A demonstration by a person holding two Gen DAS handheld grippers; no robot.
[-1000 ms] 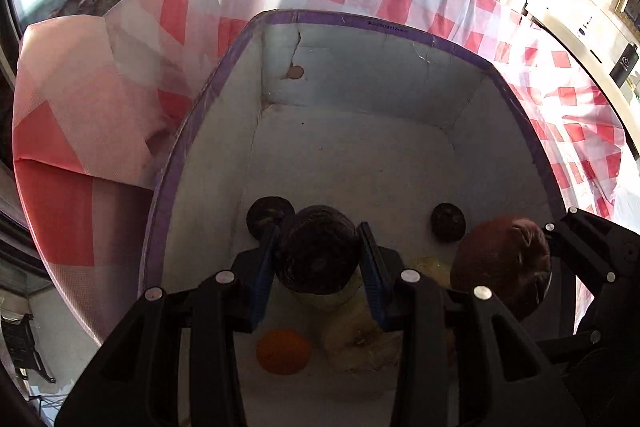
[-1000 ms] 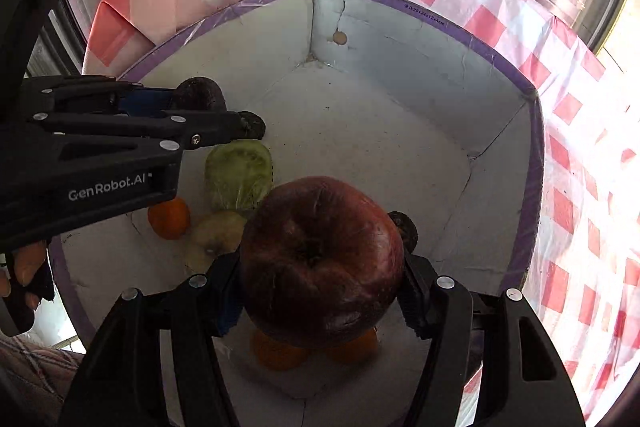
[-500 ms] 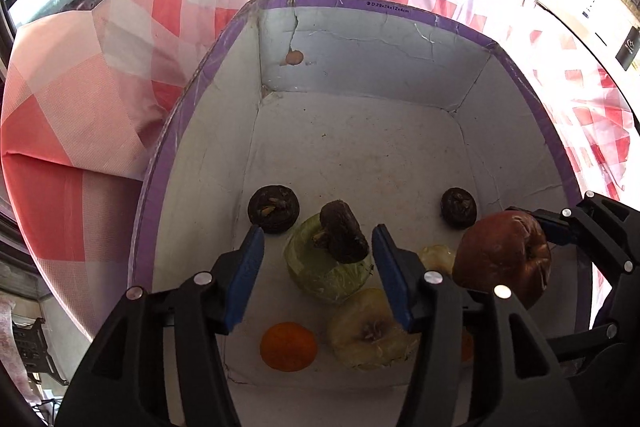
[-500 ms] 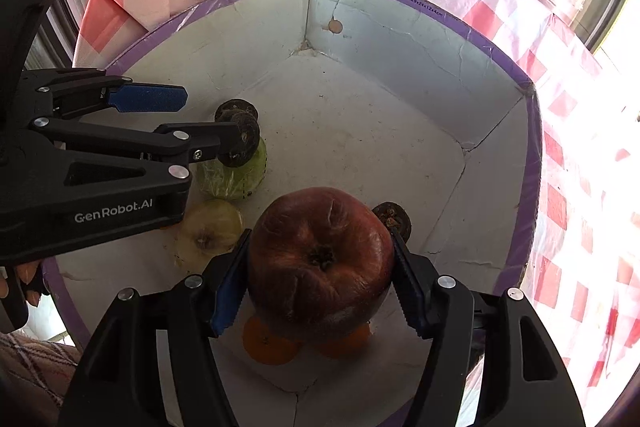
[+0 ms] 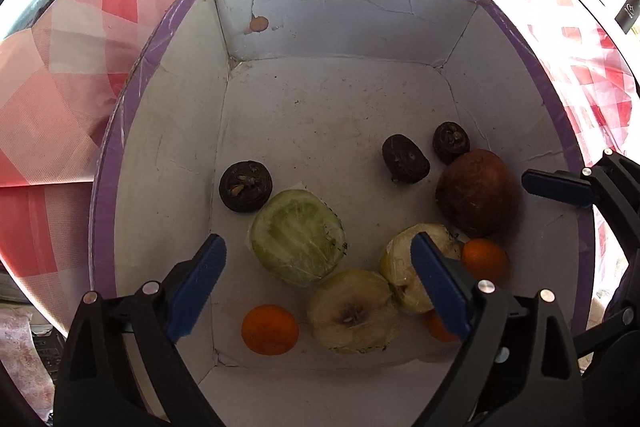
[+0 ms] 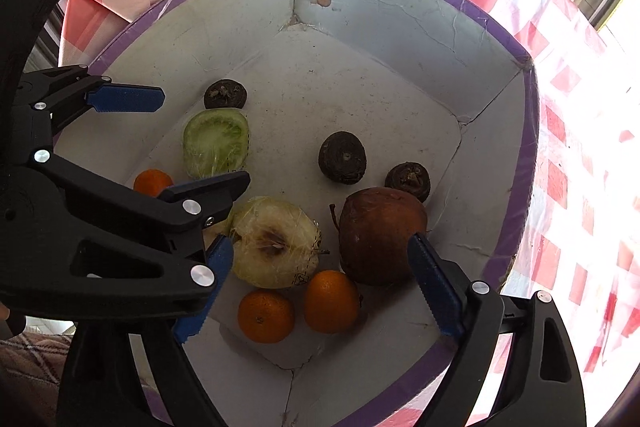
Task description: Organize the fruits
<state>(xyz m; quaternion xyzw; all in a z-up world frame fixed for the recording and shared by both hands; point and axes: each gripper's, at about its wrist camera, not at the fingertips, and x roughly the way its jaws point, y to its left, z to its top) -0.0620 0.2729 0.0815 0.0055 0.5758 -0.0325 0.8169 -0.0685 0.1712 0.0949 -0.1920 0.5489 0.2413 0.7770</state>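
A white box with a purple rim (image 5: 120, 115) (image 6: 516, 163) holds the fruit. A brown-red apple (image 5: 476, 191) (image 6: 380, 235) lies by the right wall. Three dark round fruits lie on the floor: one on the left (image 5: 245, 187) (image 6: 225, 94), two toward the right (image 5: 405, 158) (image 5: 451, 142) (image 6: 342, 157) (image 6: 407, 178). A wrapped green half (image 5: 298, 237) (image 6: 216, 143), wrapped pale apple halves (image 5: 354, 311) (image 6: 274, 241) and small oranges (image 5: 270, 329) (image 6: 265, 315) (image 6: 331, 301) lie near the front. My left gripper (image 5: 320, 283) and my right gripper (image 6: 320, 283) are both open and empty above the box.
The box stands on a red and white checked cloth (image 5: 60, 115) (image 6: 580, 75). The far half of the box floor (image 5: 332, 95) holds no fruit. Windows show behind the table.
My left gripper opened and let go of the dark round fruit, which now lies right of centre. My right gripper opened and released the brown-red apple by the right wall. Both grippers rose.
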